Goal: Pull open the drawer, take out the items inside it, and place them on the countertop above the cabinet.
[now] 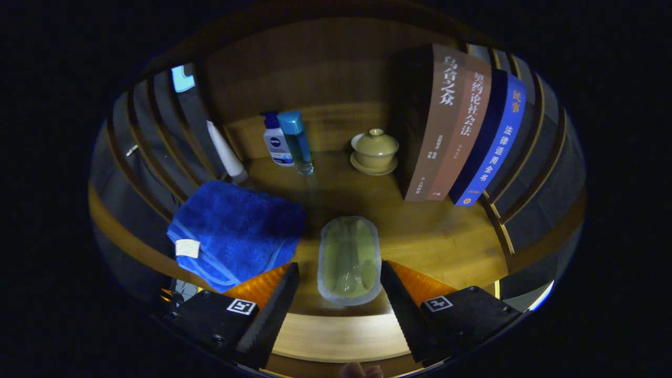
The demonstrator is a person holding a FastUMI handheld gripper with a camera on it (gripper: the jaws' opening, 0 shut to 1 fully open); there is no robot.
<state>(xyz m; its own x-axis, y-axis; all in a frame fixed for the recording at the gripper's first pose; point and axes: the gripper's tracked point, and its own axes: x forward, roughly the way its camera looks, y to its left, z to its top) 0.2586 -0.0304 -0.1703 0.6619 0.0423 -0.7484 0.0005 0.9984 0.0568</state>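
On the wooden countertop (446, 241), gripper view: gripper (340, 286) spread wide, fingers apart and pressing on nothing. Pale green oblong item in a clear wrap (349, 261) lies flat between the fingertips, clear of both, so it reads as released. I'd judge it's one of the drawer items already set down; drawer itself I can't place from this angle.

Risks as I see them:
- Item sits near the front edge of the top. A finger clipping it on the way out could drag it off.
- Blue towel (236, 231) is just beside the left finger; serrated pad could snag the pile and pull it along.
- Further back, tall blue-capped bottle (296, 142) and the lidded tea bowl on its saucer (374, 152) stand near the row of books (462, 126); a forward swing could tip them.
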